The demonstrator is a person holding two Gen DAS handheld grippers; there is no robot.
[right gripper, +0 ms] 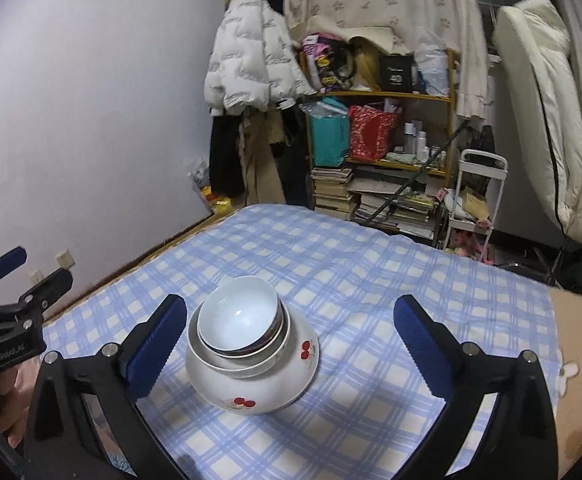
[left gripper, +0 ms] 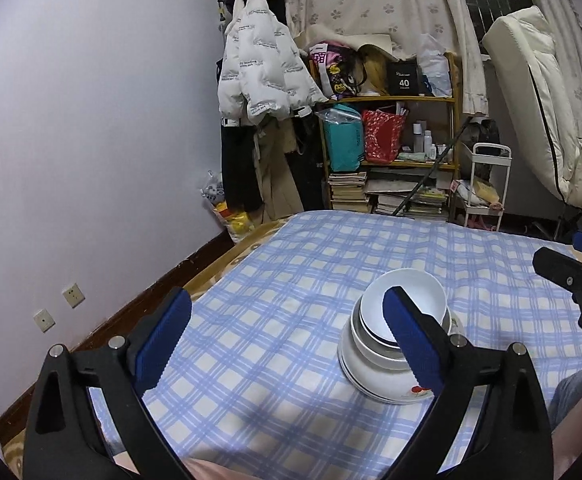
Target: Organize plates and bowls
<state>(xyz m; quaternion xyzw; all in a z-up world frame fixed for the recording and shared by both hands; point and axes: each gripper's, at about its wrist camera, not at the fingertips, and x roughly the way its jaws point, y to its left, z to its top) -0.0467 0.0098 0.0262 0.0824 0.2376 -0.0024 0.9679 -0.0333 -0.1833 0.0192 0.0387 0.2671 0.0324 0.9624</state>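
Over on the left, the left gripper [left gripper: 287, 344] hung above the blue-checked sheet [left gripper: 291, 256], its blue-padded jaws spread wide and gripping nothing at all! Bare cloth sat between its fingers, and ahead of its right finger, partly hidden behind that pad, stood the nested stack of crockery [left gripper: 391, 352]. Moving across to the middle, that stack was the whole show: a cherry-patterned bowl [right gripper: 259, 384] at the bottom, what looked like a shallower dish [right gripper: 243, 360] sitting in it, a dark-rimmed piece tucked under the top one, and a plain white bowl [right gripper: 239, 316] crowning the pile, tipped a little rather than dead level. From the right wrist view it sat just ahead of the right gripper [right gripper: 291, 344], between the lines of the two fingers but nearer the left pad, touched by neither. And on the right, that gripper was just as wide open, with nothing held! No loose plate or bowl showed anywhere else on the sheet in either view, so by my reading the gathering was essentially finished: everything visible was nested into one pile. What might have been left was only straightening that tilted top bowl, or carrying the pile off, and with a soft sheet underneath, a leaning stack like that could have slipped if nudged.
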